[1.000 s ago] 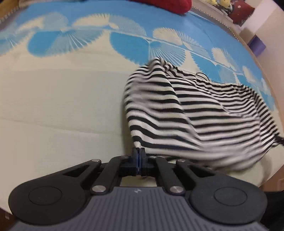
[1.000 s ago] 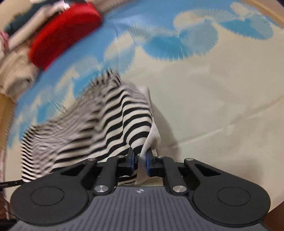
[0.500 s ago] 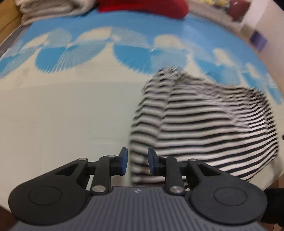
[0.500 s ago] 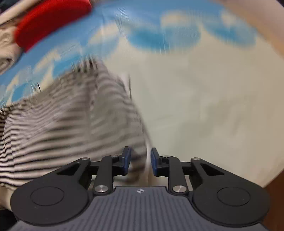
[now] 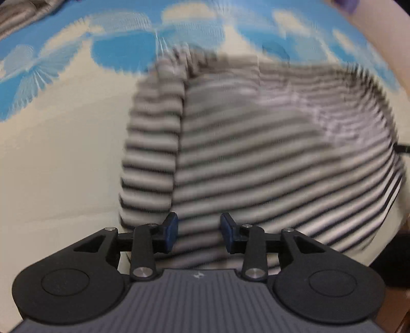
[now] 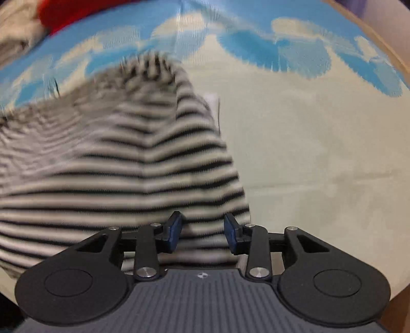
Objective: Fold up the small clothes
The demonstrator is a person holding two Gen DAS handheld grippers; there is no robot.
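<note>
The black-and-white striped garment (image 5: 256,158) is lying on a cream bedspread with blue fan shapes (image 5: 64,153), spread wider than it is deep. Its long axis is running left to right across the scene, and the stripes are running the same way, parallel to the near edge of the bed. In the left wrist view a narrower folded panel is lying along the garment's left side, with a straight vertical fold line dividing it from the main body. In the right wrist view the garment (image 6: 115,166) is filling the left and centre, and its right edge is slanting up and away toward a bunched far corner. Both pictures are blurred, so which end is collar or hem I cannot tell.

The left gripper (image 5: 198,233) is pointing steeply down over the near left part of the cloth. Its jaws have just been opening and are standing partly apart; striped cloth is showing in the gap, but the blue pads (image 5: 171,231) are not pressing on it.

The right gripper (image 6: 203,231) is also tilting steeply down, over the near right corner of the garment. Its jaws have likewise just been opening, and the cloth is lying loose between them.

Far left, a red item (image 6: 64,12) is sitting at the bed's far edge beside some pale fabric (image 6: 15,38).
</note>
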